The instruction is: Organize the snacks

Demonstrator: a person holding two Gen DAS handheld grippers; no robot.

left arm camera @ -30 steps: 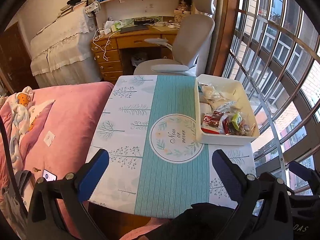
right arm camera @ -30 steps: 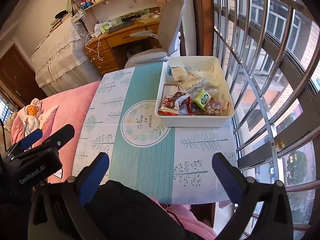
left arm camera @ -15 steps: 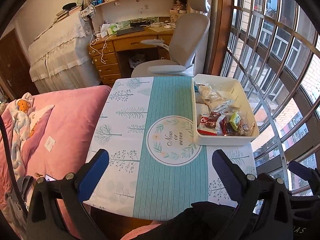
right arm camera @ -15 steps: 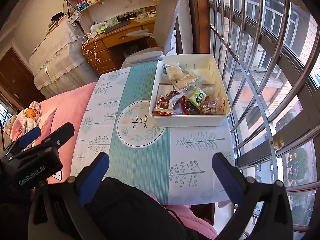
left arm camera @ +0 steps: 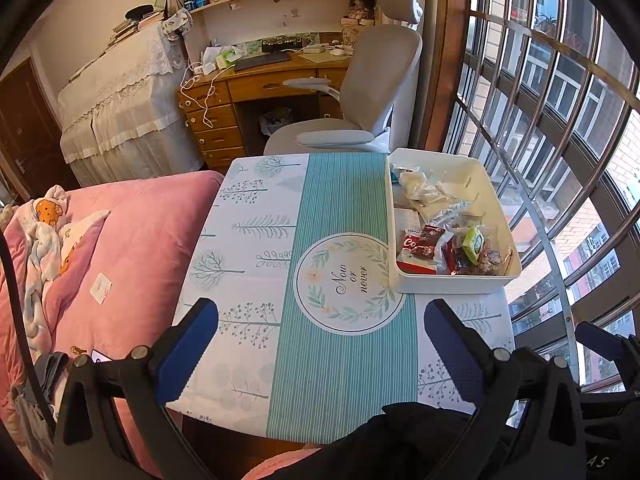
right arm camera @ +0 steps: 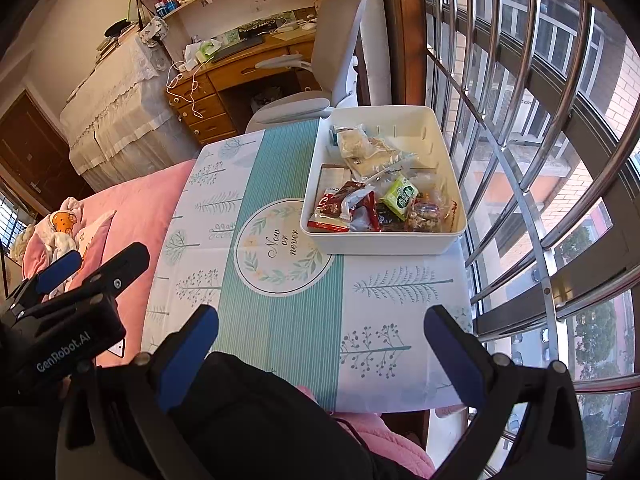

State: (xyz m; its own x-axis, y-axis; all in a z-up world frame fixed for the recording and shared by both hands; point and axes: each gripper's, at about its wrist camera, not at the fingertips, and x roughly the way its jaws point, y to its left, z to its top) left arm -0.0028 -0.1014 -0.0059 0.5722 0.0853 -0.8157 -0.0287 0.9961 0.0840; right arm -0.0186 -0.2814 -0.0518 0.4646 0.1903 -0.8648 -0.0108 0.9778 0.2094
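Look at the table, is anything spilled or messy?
Nothing is spilled. The snacks are all inside the white bin, though jumbled in a loose heap instead of rows. The tablecloth lies flat, with no snacks on it. Both the left gripper and the right gripper are open and empty.

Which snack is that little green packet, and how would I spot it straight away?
Start at the table with the teal-striped cloth by the barred window. On its window side stands a white bin of snacks. The green packet lies tilted on the heap near the bin's front wall, the only bright green wrapper among red, dark and clear ones.
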